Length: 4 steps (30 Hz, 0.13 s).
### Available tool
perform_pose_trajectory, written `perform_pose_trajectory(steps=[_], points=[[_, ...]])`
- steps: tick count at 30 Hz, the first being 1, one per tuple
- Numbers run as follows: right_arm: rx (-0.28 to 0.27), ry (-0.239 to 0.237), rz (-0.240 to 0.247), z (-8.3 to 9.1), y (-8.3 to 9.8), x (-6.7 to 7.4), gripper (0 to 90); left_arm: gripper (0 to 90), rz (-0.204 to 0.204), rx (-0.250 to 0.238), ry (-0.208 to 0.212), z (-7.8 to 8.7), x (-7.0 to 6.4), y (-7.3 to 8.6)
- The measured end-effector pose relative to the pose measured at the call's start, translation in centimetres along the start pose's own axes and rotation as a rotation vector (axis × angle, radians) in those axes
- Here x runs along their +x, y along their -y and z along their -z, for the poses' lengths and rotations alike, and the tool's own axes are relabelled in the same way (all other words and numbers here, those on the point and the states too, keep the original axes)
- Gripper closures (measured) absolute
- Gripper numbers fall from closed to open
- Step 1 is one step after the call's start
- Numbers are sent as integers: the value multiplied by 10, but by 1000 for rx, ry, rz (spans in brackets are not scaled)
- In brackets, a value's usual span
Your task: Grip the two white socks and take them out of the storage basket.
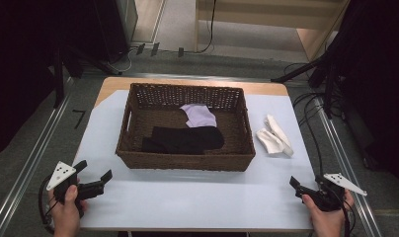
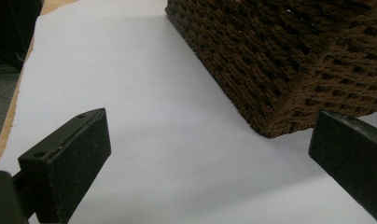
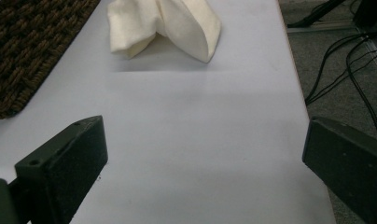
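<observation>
1. At the table's near corners, the left gripper and right gripper hover with jaws spread wide, grasping nothing.
2. No writing is legible anywhere.
3. Ahead of the right gripper lies the white cloth, just beside the wicker basket, near the table's right edge.
4. Bare tabletop separates both grippers from the basket.

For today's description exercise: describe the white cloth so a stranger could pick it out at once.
Find the brown woven basket in the middle of the table. Look just outside its right wall: the white cloth lies crumpled on the tabletop. The black cloth and lilac cloth lie inside the basket.
</observation>
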State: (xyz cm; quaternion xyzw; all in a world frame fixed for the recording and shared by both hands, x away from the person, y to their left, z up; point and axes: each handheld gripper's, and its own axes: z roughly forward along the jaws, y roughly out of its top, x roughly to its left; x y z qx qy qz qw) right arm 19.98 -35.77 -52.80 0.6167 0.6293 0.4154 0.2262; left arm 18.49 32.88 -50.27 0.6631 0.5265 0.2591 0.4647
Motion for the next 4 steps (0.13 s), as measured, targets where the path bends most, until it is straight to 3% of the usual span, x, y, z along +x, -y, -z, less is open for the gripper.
perform_pose_trajectory(steps=[4], points=[[8, 19, 24, -1, 1, 4, 8, 1, 0, 0, 0, 0, 0, 0]])
